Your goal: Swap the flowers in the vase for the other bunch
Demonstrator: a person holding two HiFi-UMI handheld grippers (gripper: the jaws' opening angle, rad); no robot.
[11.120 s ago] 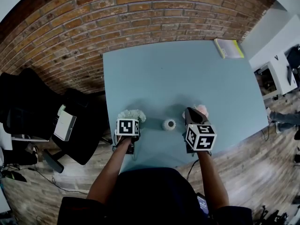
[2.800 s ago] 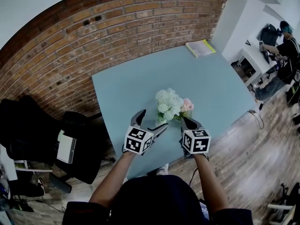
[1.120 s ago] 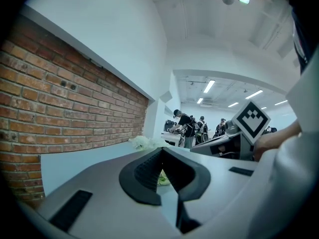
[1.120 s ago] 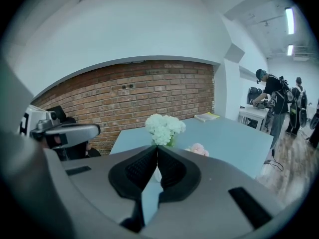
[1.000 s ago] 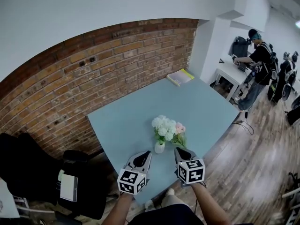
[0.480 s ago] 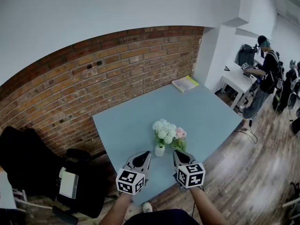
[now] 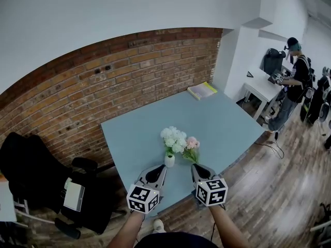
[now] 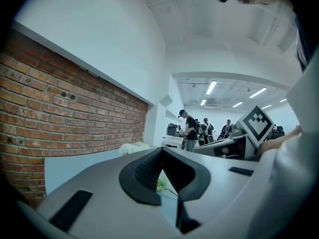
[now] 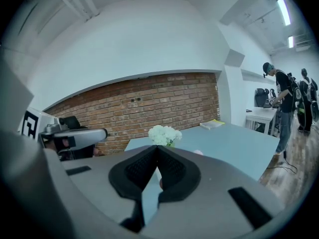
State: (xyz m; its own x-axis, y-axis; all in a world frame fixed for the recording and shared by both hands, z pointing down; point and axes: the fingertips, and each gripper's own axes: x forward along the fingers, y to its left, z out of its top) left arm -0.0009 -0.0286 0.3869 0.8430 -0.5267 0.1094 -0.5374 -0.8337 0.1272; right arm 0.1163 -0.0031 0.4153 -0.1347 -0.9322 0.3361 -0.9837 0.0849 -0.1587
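A small white vase stands near the front of the blue table with a bunch of white flowers in it. A pink bunch with green leaves lies on the table just to its right. My left gripper hangs shut and empty at the table's front edge, a little in front of and left of the vase. My right gripper is shut and empty too, in front of the pink bunch. In the right gripper view the white flowers rise above the closed jaws; in the left gripper view they peek over them.
A yellow-green book lies at the table's far corner by the brick wall. Black chairs and bags stand left of the table. A person stands at a white desk far right.
Both grippers have drawn back slightly from the vase and risen, still shut. The head view has shifted, so table and flowers sit a little further left and up.
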